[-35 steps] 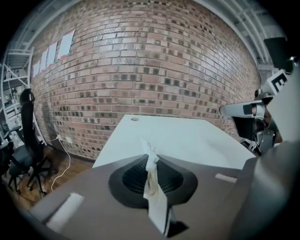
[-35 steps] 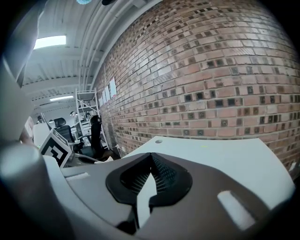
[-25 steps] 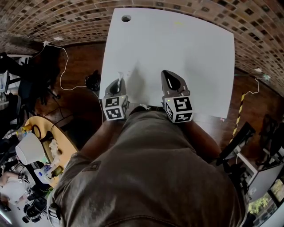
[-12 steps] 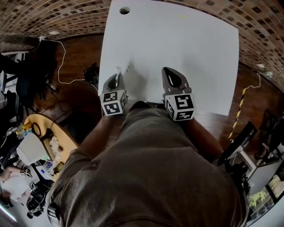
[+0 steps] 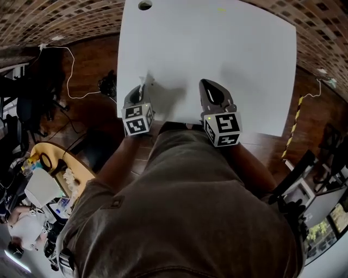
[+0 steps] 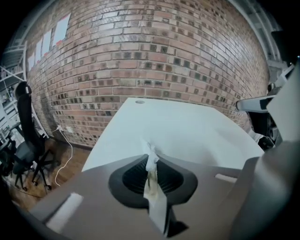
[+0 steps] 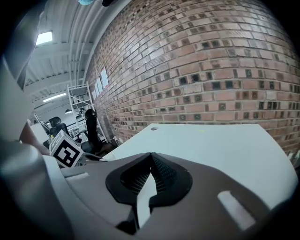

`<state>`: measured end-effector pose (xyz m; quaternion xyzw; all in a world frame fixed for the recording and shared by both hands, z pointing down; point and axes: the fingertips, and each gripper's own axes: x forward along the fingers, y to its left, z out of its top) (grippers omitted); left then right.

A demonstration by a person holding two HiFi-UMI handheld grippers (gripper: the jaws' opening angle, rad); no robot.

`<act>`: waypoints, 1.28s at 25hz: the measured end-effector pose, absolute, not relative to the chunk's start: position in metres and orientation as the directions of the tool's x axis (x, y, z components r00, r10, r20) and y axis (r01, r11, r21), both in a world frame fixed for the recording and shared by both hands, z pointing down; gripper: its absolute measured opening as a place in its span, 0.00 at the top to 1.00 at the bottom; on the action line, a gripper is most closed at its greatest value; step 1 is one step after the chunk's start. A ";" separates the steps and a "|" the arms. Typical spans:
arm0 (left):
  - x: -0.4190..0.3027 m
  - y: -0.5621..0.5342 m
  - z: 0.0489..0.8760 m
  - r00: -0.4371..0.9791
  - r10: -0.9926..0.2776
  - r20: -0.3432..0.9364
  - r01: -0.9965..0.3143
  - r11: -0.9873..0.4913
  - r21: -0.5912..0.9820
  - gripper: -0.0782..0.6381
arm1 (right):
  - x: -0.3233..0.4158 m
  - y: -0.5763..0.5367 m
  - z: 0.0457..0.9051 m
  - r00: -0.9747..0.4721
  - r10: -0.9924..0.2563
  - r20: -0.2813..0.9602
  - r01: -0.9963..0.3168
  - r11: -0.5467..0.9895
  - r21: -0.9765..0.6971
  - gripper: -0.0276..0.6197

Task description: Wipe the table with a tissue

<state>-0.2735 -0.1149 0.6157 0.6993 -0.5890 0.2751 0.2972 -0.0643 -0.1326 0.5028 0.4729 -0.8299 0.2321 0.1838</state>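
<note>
A thin twisted white tissue (image 6: 151,161) is pinched between the jaws of my left gripper (image 6: 151,158), which is shut on it. In the head view the tissue (image 5: 142,82) pokes up from the left gripper (image 5: 140,92) at the near left edge of the white table (image 5: 217,49). My right gripper (image 5: 211,87) hovers over the table's near edge, jaws shut with nothing between them. The right gripper (image 7: 151,158) points along the white table (image 7: 225,145) toward the brick wall.
A round cable hole (image 5: 144,5) sits at the table's far left corner. A white cable (image 5: 70,70) trails on the wooden floor to the left. Office chairs (image 6: 28,154) stand left of the table. A cluttered desk (image 5: 49,184) lies at lower left.
Both grippers have drawn back toward the table's near edge, the left one now at the near left corner. The tissue stays held.
</note>
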 end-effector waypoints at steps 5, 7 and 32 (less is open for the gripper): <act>-0.272 -0.118 0.631 0.160 -0.633 0.758 -0.986 -0.141 0.091 0.86 | -0.059 -0.134 0.512 -0.467 -0.694 0.548 -0.880 0.424 -0.214 0.94; -0.271 -0.117 0.631 0.159 -0.629 0.761 -0.985 -0.151 0.081 0.85 | -0.059 -0.134 0.514 -0.462 -0.693 0.554 -0.883 0.415 -0.218 0.94; -0.207 -0.107 0.631 0.225 -0.593 0.773 -0.962 -0.262 0.079 0.85 | -0.032 -0.133 0.507 -0.453 -0.722 0.523 -0.889 0.406 -0.211 0.94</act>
